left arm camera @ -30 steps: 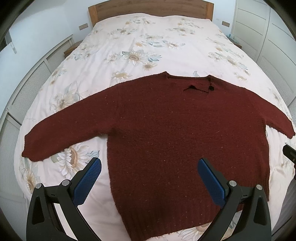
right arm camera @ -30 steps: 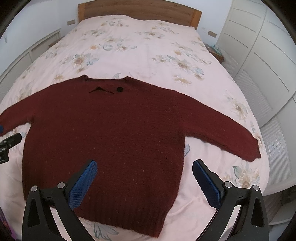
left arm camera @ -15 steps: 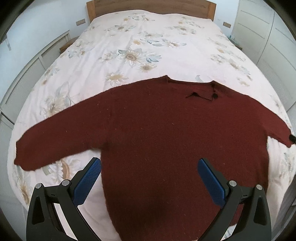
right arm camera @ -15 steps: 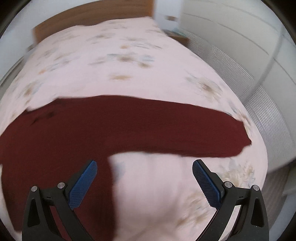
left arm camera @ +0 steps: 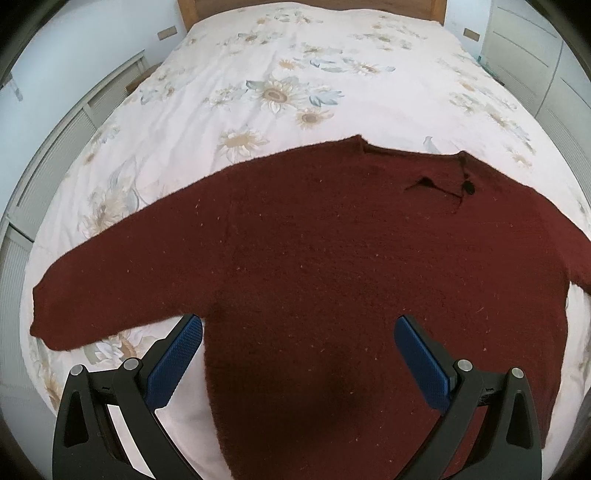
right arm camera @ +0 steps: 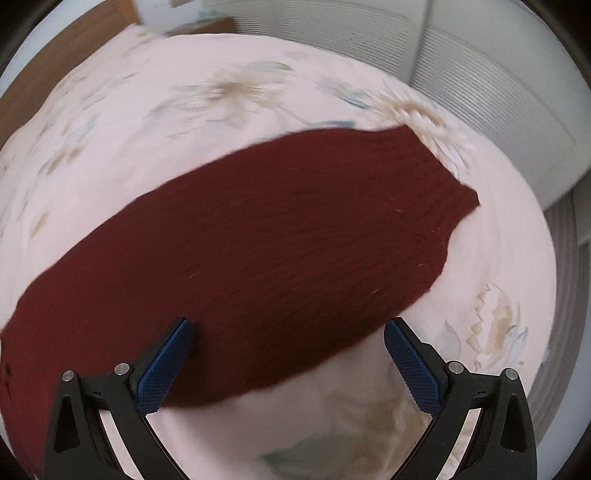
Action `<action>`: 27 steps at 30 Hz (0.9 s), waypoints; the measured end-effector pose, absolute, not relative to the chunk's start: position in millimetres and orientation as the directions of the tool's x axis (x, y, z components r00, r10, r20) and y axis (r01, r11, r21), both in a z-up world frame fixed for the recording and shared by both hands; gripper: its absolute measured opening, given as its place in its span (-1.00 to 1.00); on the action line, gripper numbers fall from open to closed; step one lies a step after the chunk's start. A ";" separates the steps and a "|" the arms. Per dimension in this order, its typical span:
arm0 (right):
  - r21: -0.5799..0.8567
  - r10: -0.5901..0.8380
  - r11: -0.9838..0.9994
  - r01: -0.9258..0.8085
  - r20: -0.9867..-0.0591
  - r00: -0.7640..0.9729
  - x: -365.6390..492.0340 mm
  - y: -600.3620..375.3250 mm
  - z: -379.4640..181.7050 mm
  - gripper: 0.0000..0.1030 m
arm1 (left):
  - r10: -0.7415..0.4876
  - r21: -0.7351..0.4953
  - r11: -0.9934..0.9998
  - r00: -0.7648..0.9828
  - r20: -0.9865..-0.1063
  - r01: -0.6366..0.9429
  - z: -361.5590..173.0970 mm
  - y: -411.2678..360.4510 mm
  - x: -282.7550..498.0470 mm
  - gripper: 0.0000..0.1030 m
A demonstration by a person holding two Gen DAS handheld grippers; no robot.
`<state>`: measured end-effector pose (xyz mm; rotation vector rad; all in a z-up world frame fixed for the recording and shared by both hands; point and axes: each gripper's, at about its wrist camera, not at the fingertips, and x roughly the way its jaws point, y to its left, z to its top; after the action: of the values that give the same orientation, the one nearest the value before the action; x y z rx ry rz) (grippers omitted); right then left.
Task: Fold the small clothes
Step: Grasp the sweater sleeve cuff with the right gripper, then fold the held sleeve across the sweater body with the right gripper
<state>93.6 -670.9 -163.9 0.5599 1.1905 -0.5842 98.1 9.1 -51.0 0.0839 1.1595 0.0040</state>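
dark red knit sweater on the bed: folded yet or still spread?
Spread. The dark red knit sweater lies flat on the floral bedspread, both sleeves out sideways, no fold visible.

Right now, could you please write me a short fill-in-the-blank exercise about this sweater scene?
1. The dark red sweater lies spread flat on a bedspread printed with ____.
2. The left tongs hover over the sweater's body with their jaws ____.
3. The right tongs straddle one ____ of the sweater.
4. The headboard at the far end of the bed is made of ____.

Missing words: flowers; open; sleeve; wood
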 end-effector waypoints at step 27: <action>0.167 -0.061 0.913 0.371 -0.846 0.530 128.8 -562.2 -4.2 -0.71 | 0.000 0.027 0.997 0.366 -0.931 0.068 -59.7 18.1 89.5 0.98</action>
<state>128.8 -562.2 -4.2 0.3479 0.9826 -0.2641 89.5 18.1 -59.7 0.0650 1.1957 -0.0437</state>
